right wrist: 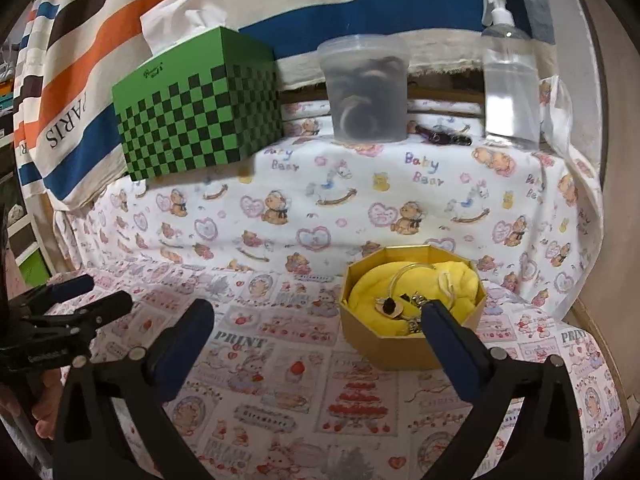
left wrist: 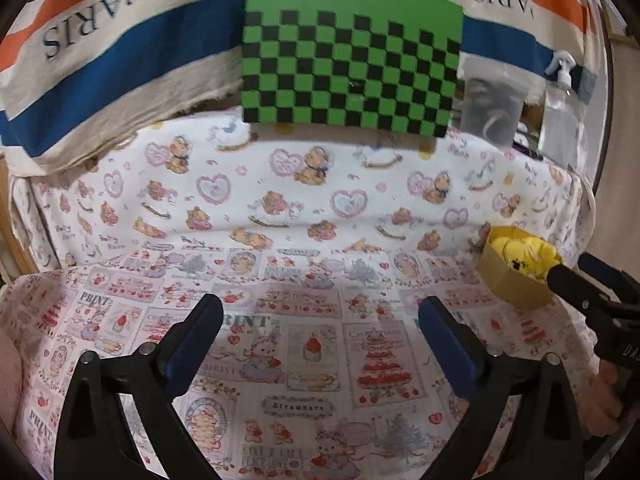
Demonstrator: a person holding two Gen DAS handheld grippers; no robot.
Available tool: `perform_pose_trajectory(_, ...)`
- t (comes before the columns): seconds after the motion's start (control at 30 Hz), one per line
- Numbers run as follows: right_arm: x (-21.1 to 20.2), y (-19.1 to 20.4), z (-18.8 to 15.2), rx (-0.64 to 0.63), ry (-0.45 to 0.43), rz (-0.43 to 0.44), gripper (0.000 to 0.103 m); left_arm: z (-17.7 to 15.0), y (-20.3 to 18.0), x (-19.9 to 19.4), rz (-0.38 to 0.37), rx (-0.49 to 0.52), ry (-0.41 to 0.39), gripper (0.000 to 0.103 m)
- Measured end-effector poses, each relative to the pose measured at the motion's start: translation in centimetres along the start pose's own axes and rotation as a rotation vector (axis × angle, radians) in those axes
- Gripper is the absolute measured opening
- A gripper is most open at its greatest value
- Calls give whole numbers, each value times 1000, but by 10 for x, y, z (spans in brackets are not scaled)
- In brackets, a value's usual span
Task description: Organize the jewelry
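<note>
Jewelry [right wrist: 404, 306] lies in a small heap on the yellow lining of an open octagonal gold box [right wrist: 400, 350], which rests on the printed cloth [right wrist: 280, 360] toward the right of the work surface. Individual pieces are too small to identify beyond thin hoops and a dark charm.

Right gripper [right wrist: 318, 322]: jaws spread wide, holding nothing; its right finger overlaps the box's near edge in the right wrist view, though contact cannot be confirmed.

Left gripper [left wrist: 320, 314]: jaws likewise spread wide and empty, positioned over bare cloth, well apart from the box.

At the rear, on a raised ledge: a green checkered tissue box [right wrist: 200, 120], a translucent lidded tub [right wrist: 366, 88] with dark contents, and a clear pump bottle [right wrist: 510, 76]. A striped fabric [right wrist: 80, 92] printed "PARIS" hangs behind them.
</note>
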State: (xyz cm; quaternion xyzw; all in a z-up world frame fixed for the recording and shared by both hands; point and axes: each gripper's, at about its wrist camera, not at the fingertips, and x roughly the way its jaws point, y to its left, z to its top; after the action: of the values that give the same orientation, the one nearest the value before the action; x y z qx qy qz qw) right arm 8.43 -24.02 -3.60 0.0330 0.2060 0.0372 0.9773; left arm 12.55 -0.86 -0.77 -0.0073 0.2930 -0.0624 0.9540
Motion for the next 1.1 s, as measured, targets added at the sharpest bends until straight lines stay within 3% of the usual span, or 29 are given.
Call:
perform_pose_trajectory(0.33,-8,8,0,-44,-52,-50,103,1,-4,-19,24,4,-121,103)
perform_pose_trajectory(1.1,-8,11,-1,-54,-58,-57,103,0,-10,-23,43,36,-140,103)
